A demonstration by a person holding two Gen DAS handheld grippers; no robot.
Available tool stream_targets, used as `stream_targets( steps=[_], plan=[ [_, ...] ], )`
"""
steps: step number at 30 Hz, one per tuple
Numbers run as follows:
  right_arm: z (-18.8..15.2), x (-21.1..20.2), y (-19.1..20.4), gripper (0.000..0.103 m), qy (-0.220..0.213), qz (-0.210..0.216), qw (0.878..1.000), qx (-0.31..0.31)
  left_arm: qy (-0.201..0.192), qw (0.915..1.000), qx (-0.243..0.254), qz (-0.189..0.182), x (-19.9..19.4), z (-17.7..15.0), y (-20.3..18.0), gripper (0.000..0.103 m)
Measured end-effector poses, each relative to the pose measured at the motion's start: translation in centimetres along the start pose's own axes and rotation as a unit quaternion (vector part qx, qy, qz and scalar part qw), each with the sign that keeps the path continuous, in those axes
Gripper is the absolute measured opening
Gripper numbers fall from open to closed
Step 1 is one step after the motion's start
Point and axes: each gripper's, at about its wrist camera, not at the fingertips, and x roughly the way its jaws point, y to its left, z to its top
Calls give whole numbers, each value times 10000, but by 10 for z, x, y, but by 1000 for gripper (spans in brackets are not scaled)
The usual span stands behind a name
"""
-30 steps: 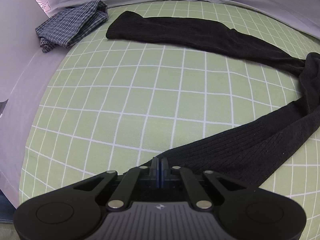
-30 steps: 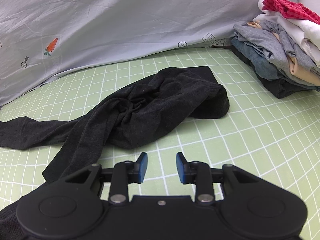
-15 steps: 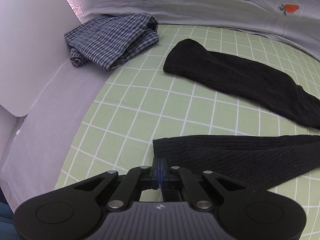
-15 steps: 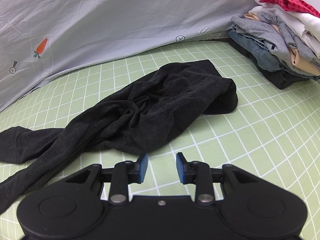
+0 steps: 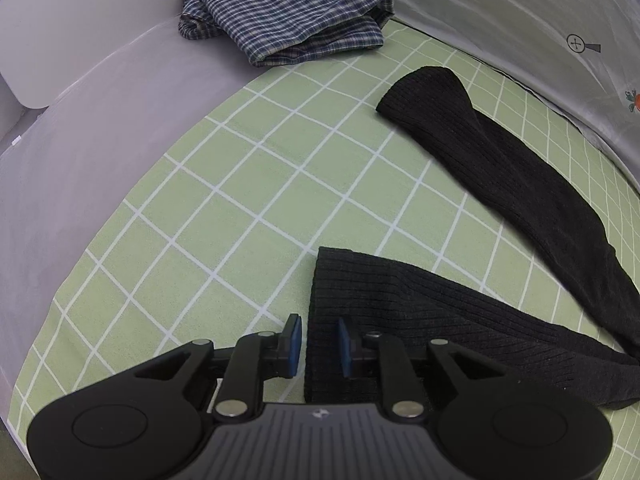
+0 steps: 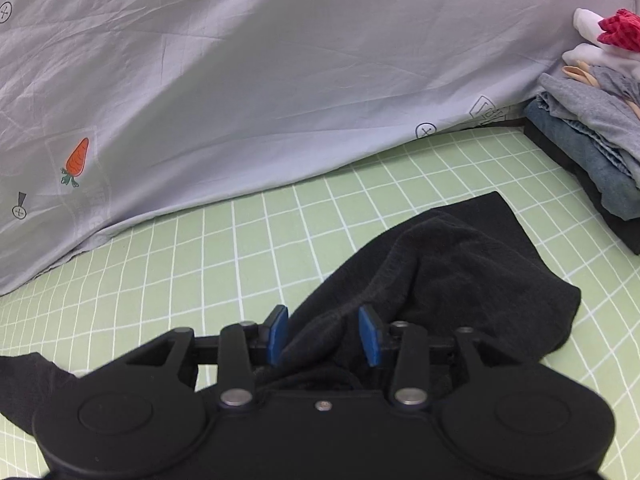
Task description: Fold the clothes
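Black leggings (image 5: 460,320) lie on the green checked sheet (image 5: 240,208), legs running long toward the sheet's far edge, where the grey cover (image 6: 280,100) begins. Left gripper (image 5: 318,342) sits over the near leg's cuff; jaws opening, cuff edge between them, pads not pressing. Right gripper (image 6: 323,334) sits over the bunched waist end (image 6: 460,272); jaws opening, cloth between, grip not evident. Each hand is at its own end. Folded checked shirt (image 5: 288,12) lies at the far left corner.

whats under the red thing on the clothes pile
Under the red garment lie white, beige, grey and blue folded clothes, then a dark layer; anything further down is out of view.
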Motion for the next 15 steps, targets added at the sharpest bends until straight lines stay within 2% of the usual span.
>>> stream_targets(
  steps=[3, 7, 9, 12, 14, 15],
  plan=[
    [9, 28, 11, 44, 208, 15, 9998, -7, 19, 9999, -118, -12, 1, 0, 1, 26],
    [8, 59, 14, 44, 575, -308, 9979, 29, 58, 9999, -138, 36, 2, 1, -2, 29],
    [5, 68, 13, 40, 704, -420, 9966, 46, 51, 9999, -48, 95, 2, 1, -5, 32],
    [-2, 69, 12, 25, 682, -480, 9963, -197, 38, 9999, -54, 142, 3, 2, -9, 39],
    [-4, 65, 9, 5, 633, -353, 9971, -232, 25, 9997, -31, 221, 4, 3, -12, 40],
    [-3, 62, 6, 4, 596, -279, 9976, -204, 10, 9997, -17, 245, 5, 3, -13, 40]
  ],
)
